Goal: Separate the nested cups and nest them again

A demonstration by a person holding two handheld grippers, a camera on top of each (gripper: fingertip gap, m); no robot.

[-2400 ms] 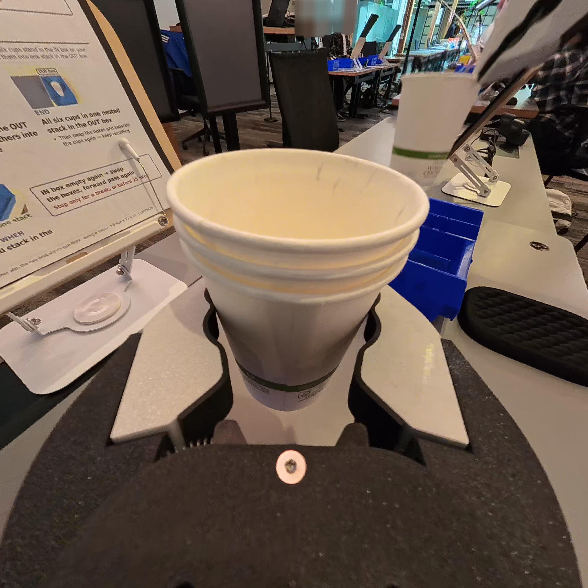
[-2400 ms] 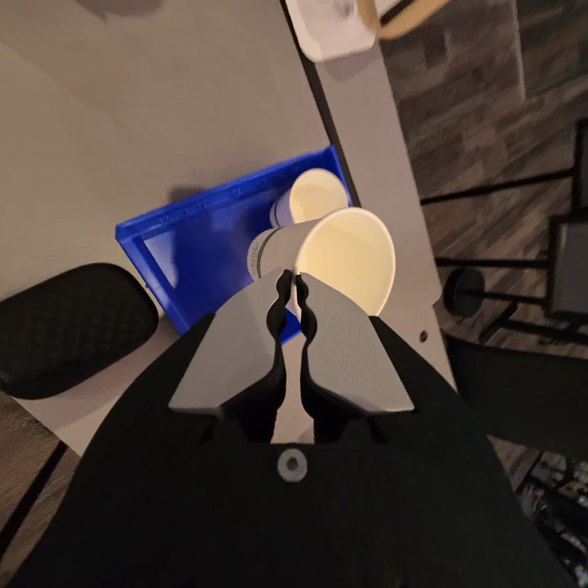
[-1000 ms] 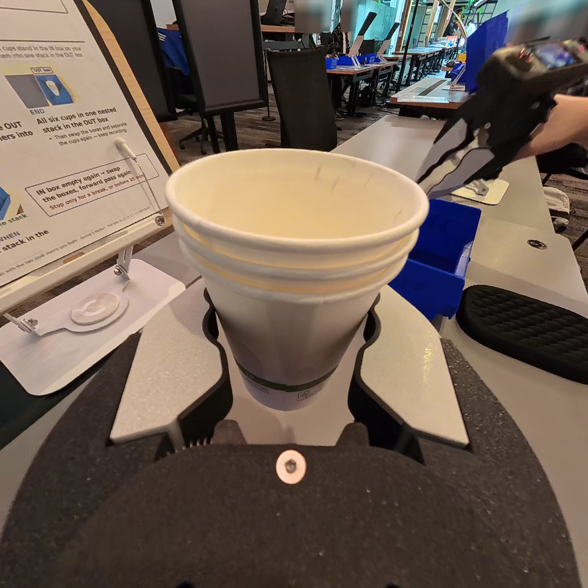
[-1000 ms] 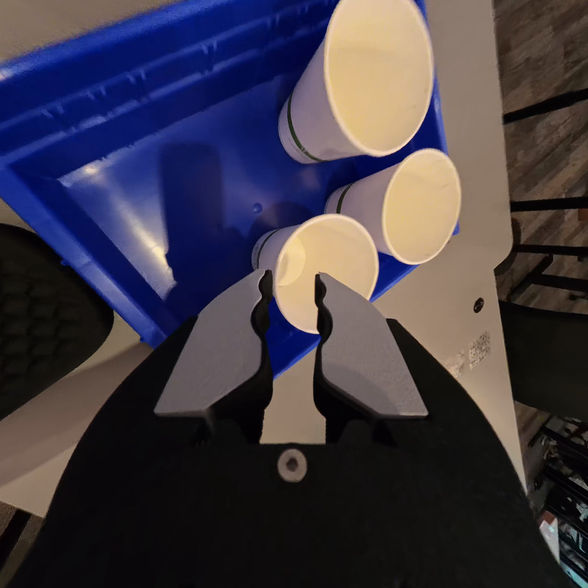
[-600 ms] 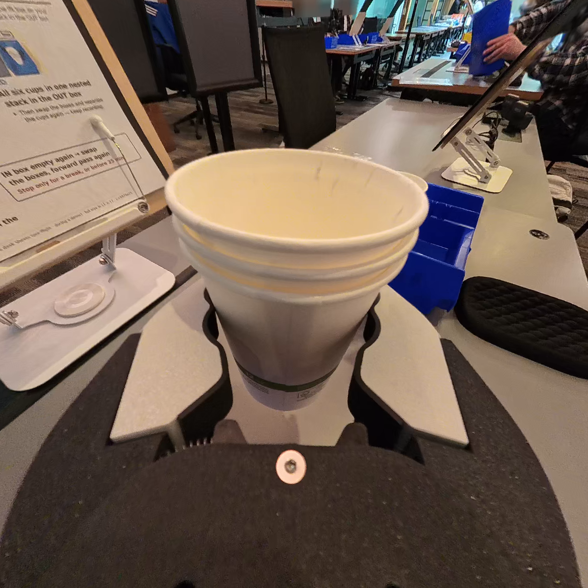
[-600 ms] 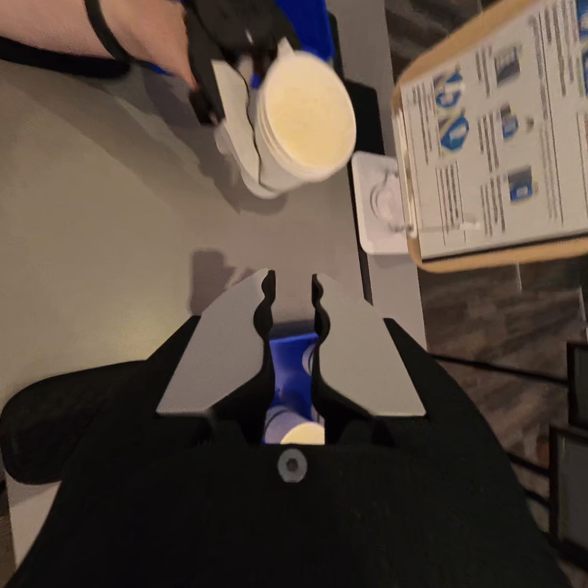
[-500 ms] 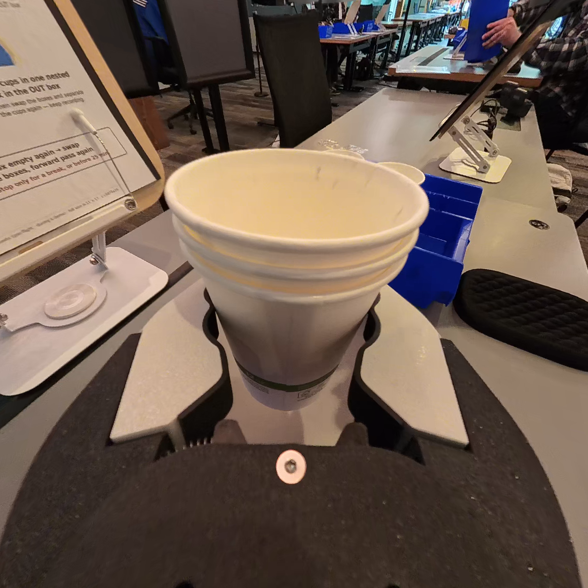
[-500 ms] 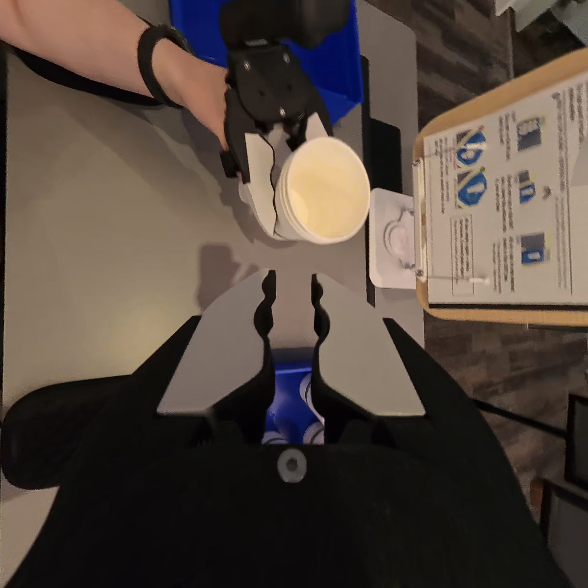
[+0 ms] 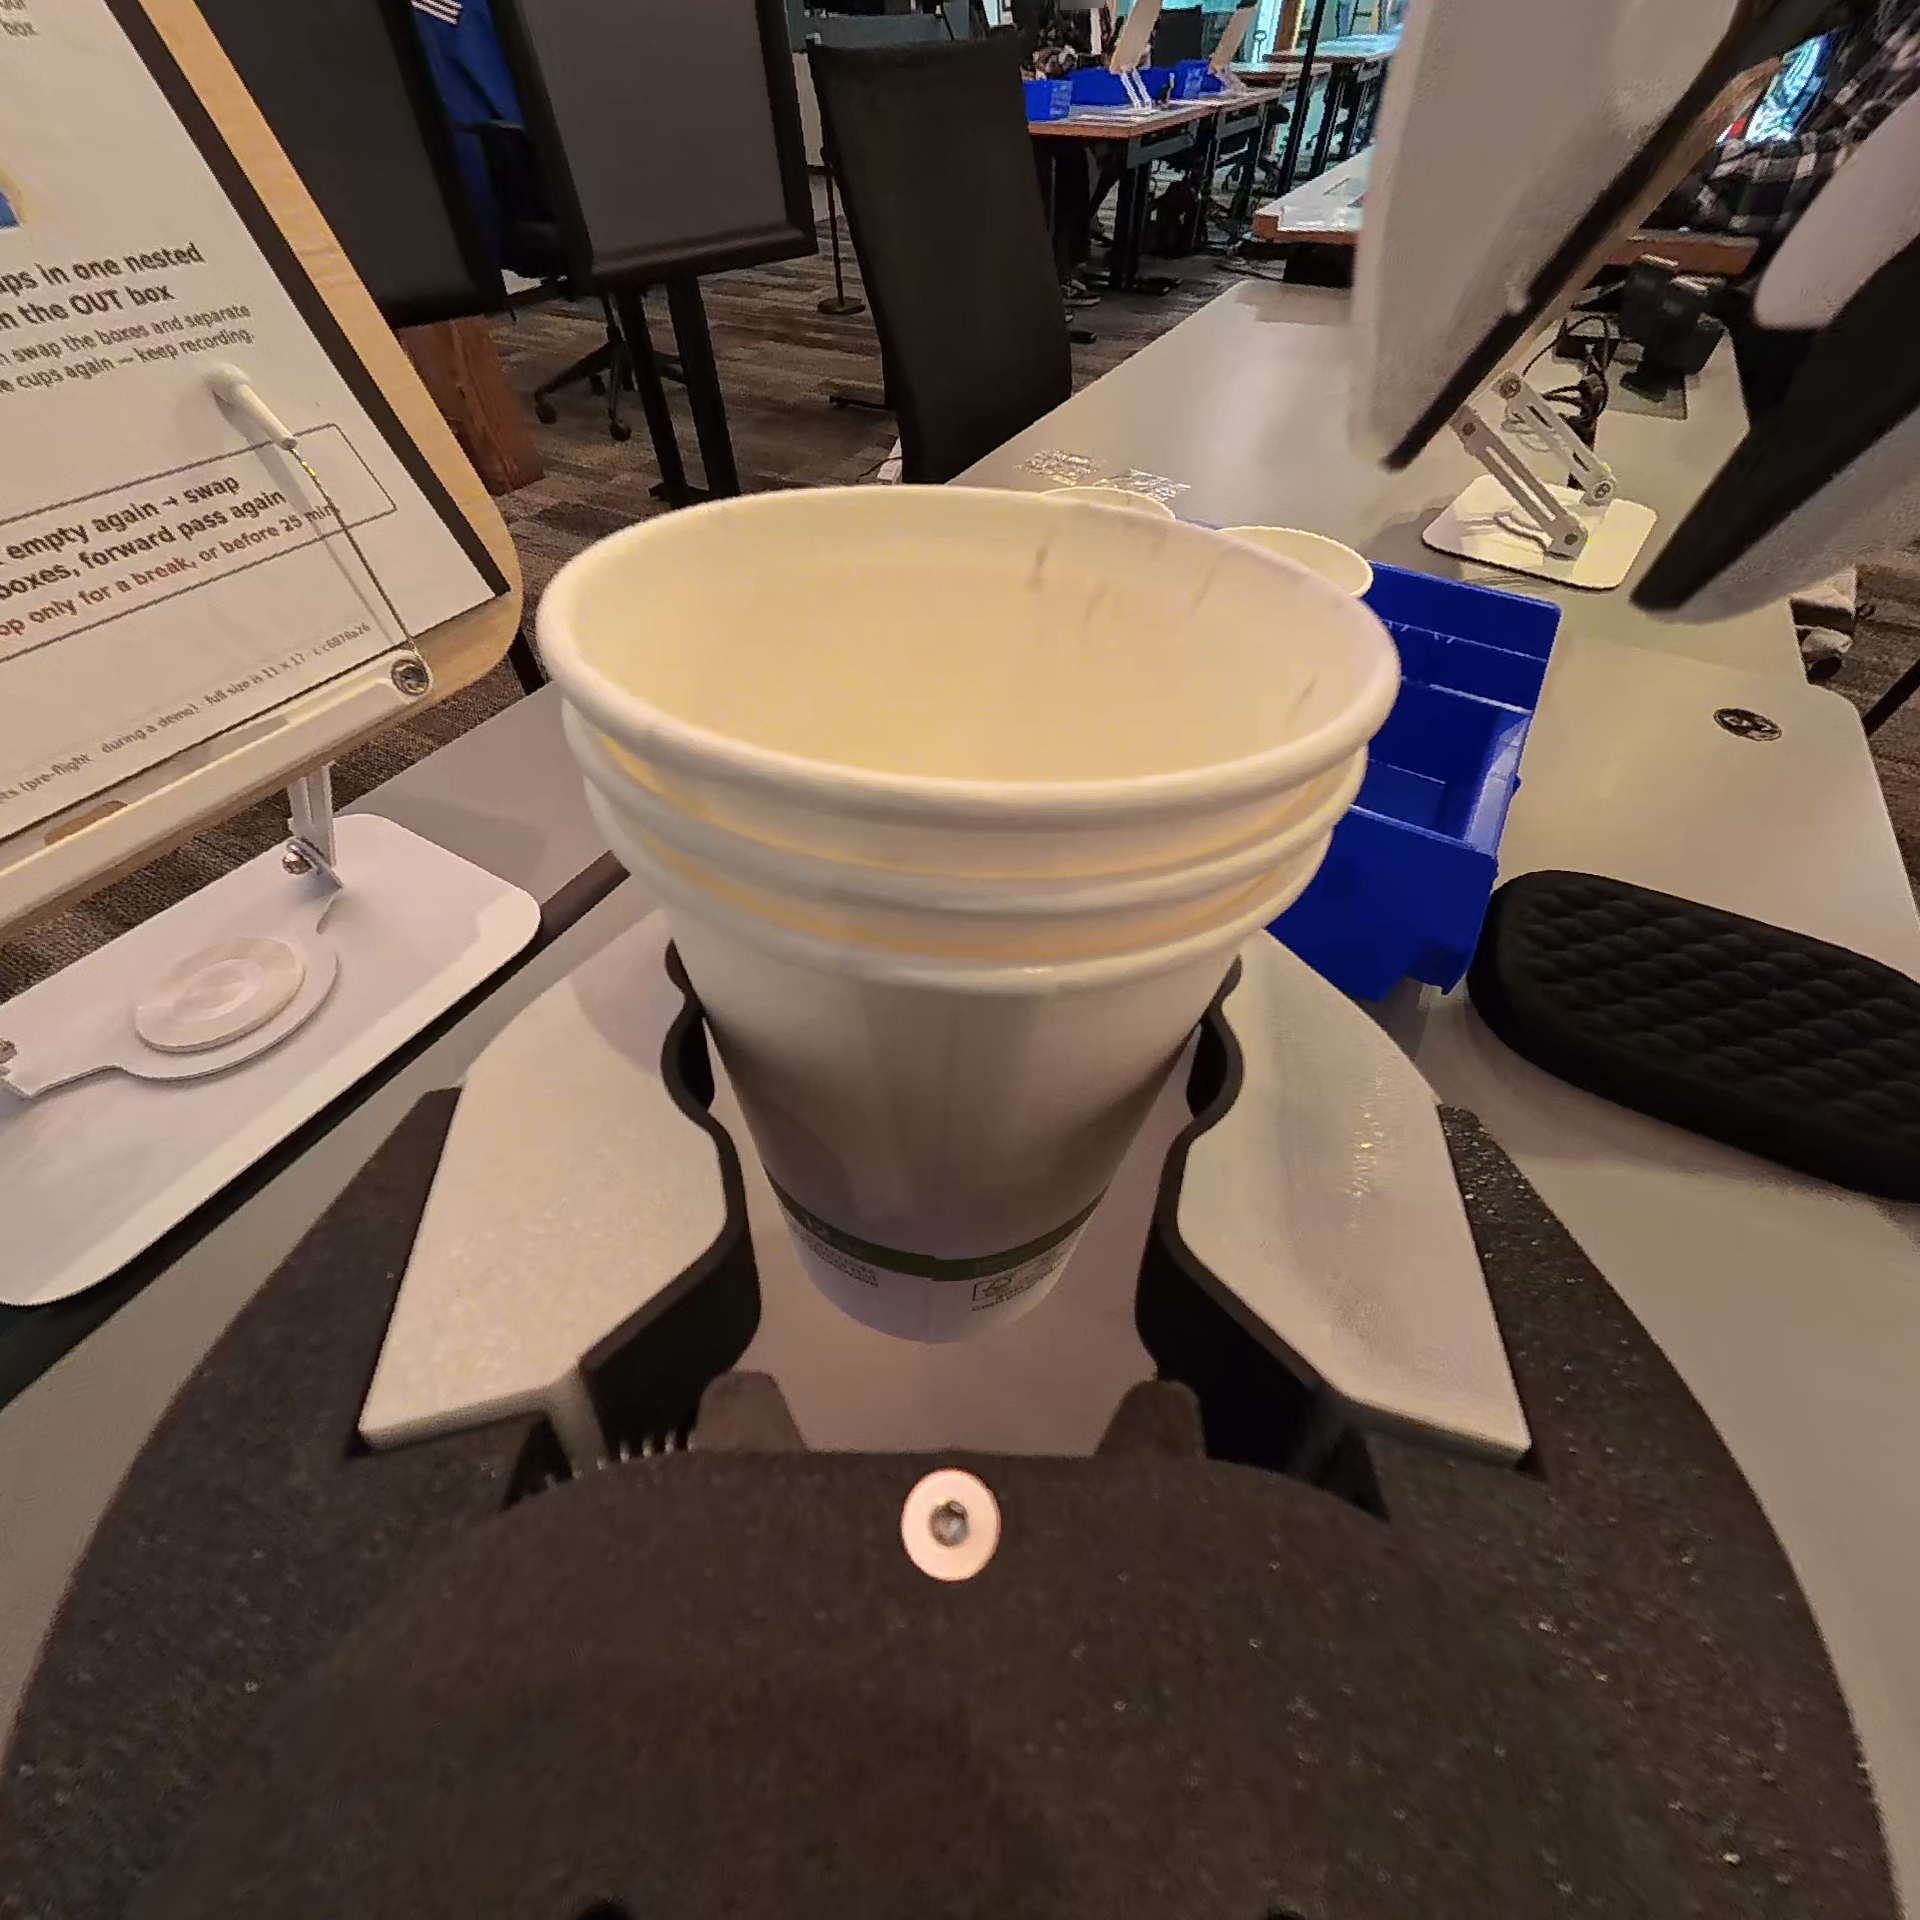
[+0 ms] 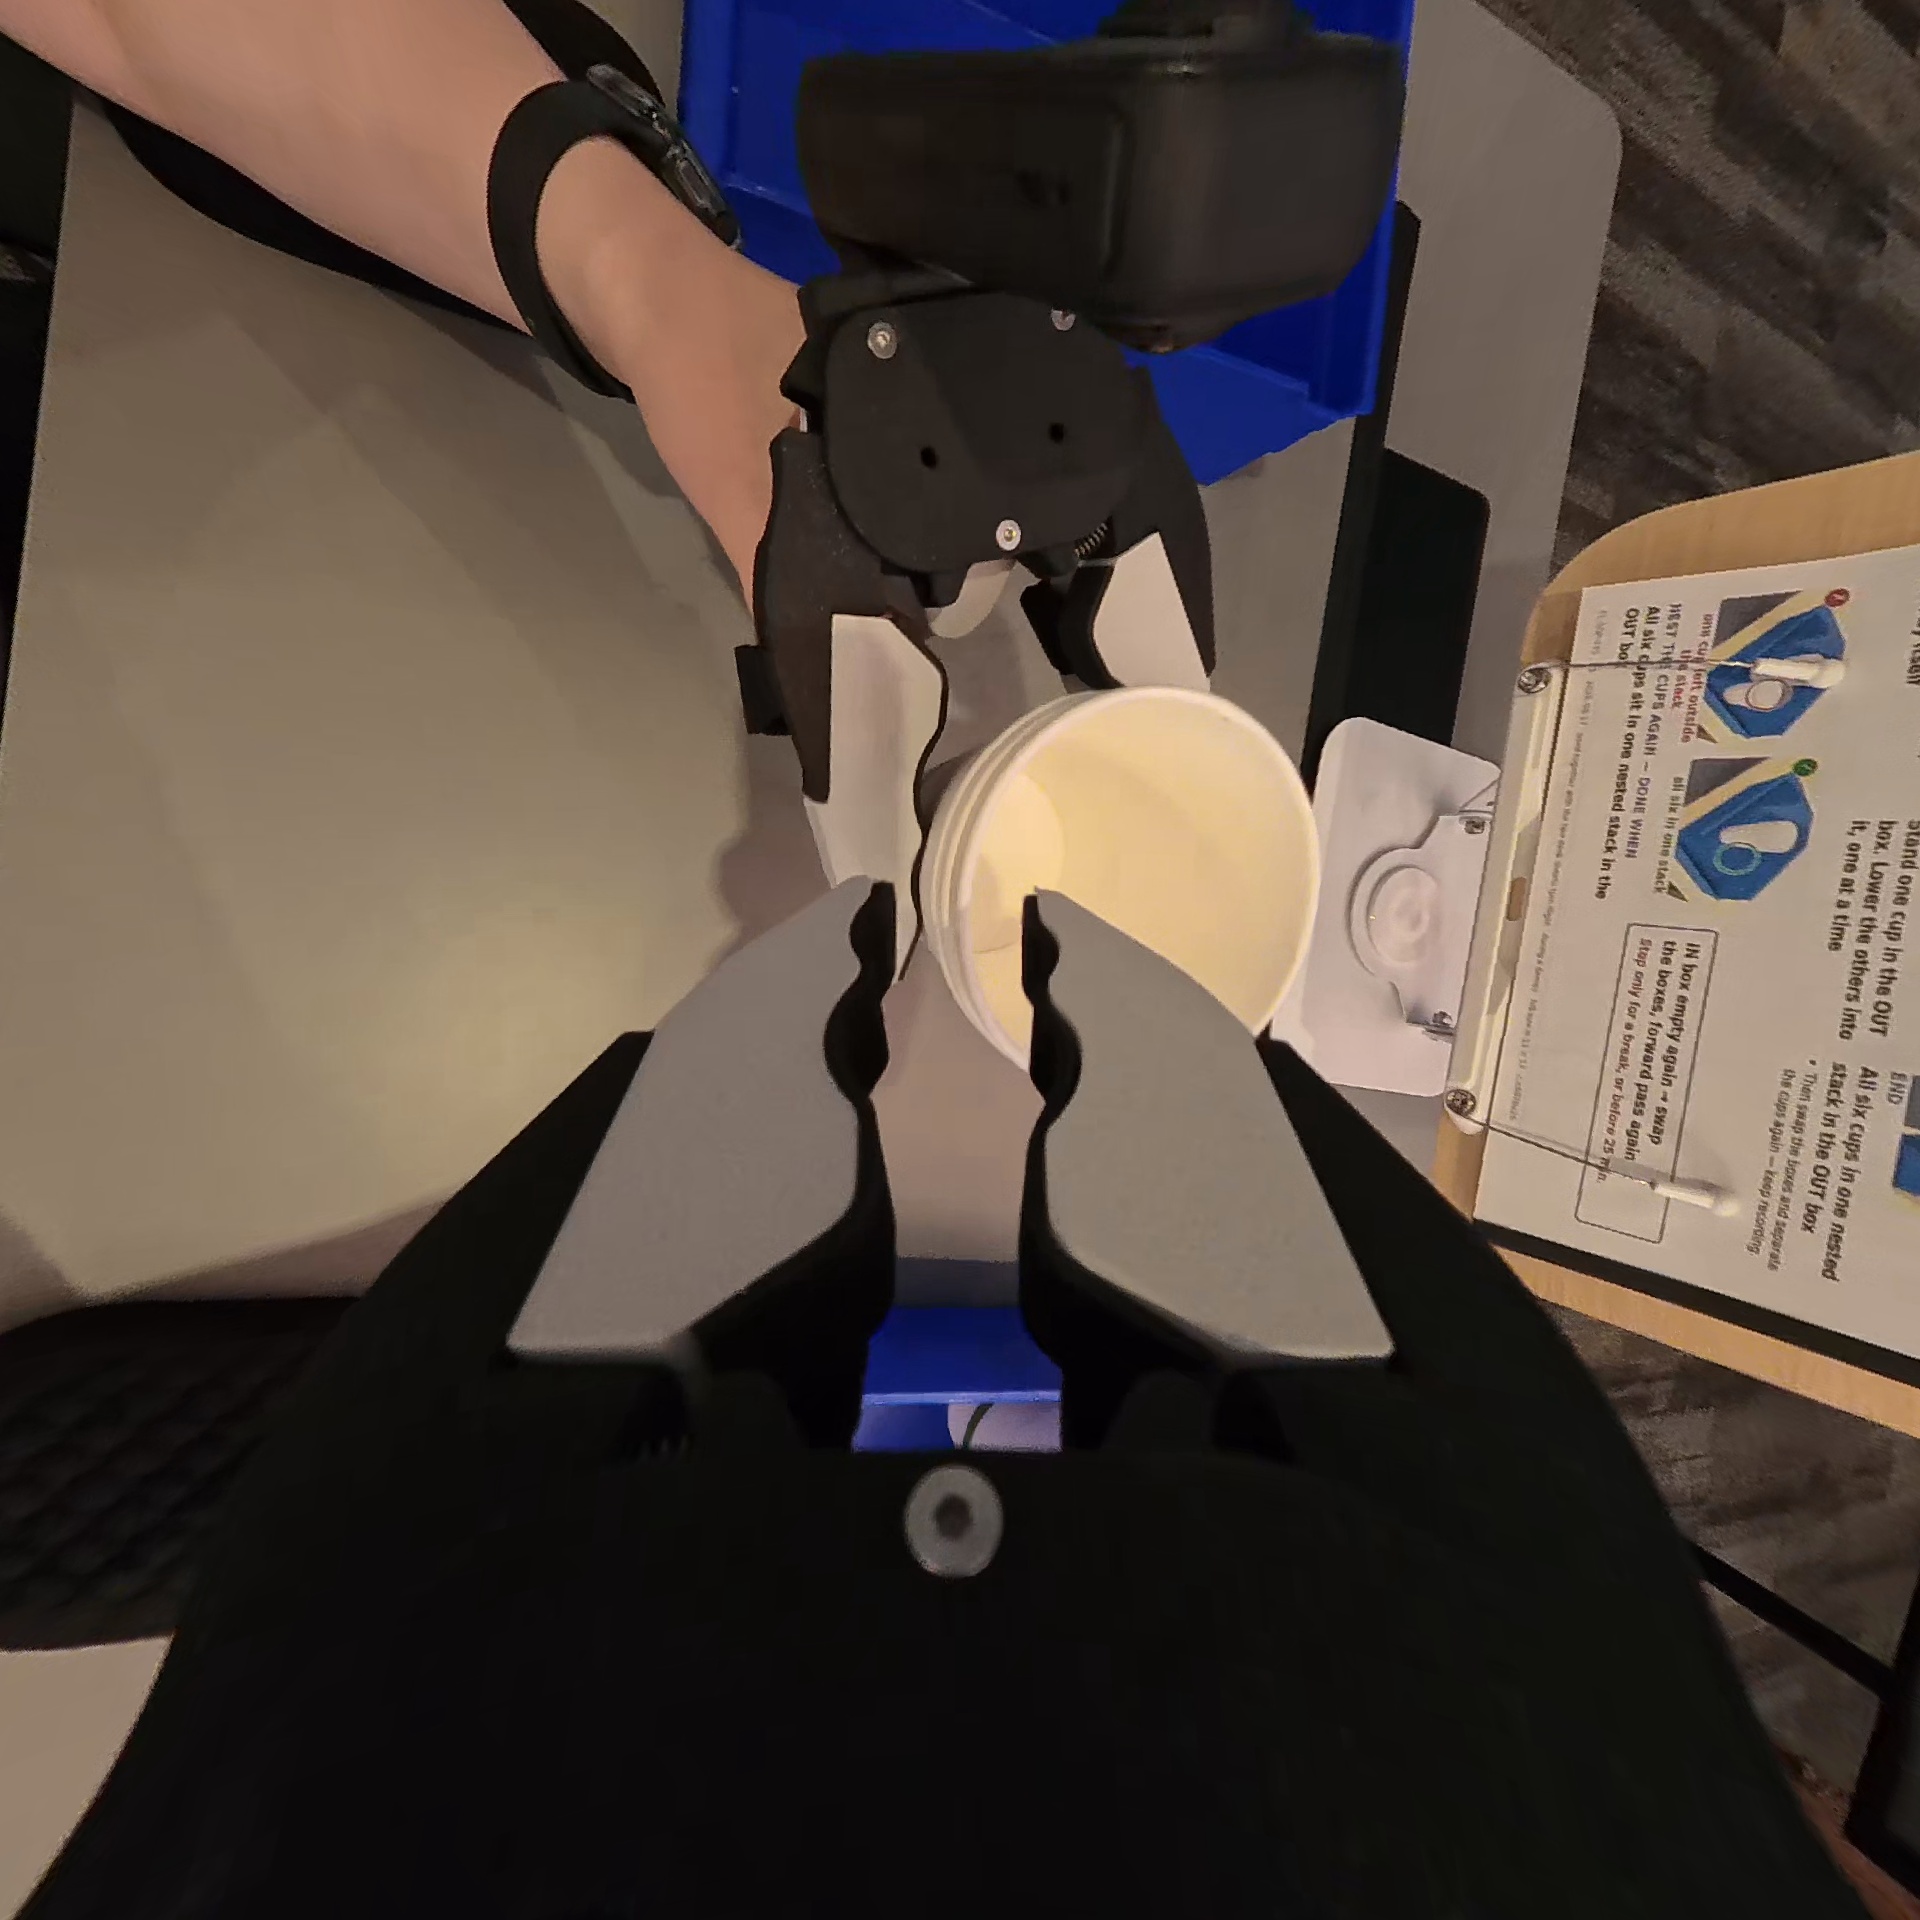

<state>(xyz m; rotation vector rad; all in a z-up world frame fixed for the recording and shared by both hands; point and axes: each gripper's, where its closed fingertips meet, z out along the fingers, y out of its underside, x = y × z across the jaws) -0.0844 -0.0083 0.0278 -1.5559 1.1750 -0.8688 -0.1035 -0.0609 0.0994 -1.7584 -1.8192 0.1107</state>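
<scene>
While the left gripper (image 9: 951, 1122) clamps the stack of cups (image 9: 961, 831) low on its body, jaws closed onto both sides w/ fingers (image 9: 561, 1195) pressing the paper, the stack stands upright, three rims showing, held just above the grey table (image 9: 1704, 1351). To the right, nearby, lies a black pad (image 9: 1704, 1029); just past it a blue bin (image 9: 1444, 790), w/ rims of loose cups (image 9: 1299, 556) peeking over its far-left edge. Left of the stack sits a white stand base (image 9: 208, 1039) carrying an instruction board (image 9: 187, 416).

From above, the right gripper (image 10: 956, 935) hangs over the stack's near rim, jaws part open, holding nothing; one finger sits over the cup mouth, the other outside the rim. Can't tell if either touches it. Beyond the stack: a hand (image 10: 707, 353) w/ black wrist strap (image 10: 582, 218) on the left gripper, then a second blue bin (image 10: 1278, 395) at the far edge.
</scene>
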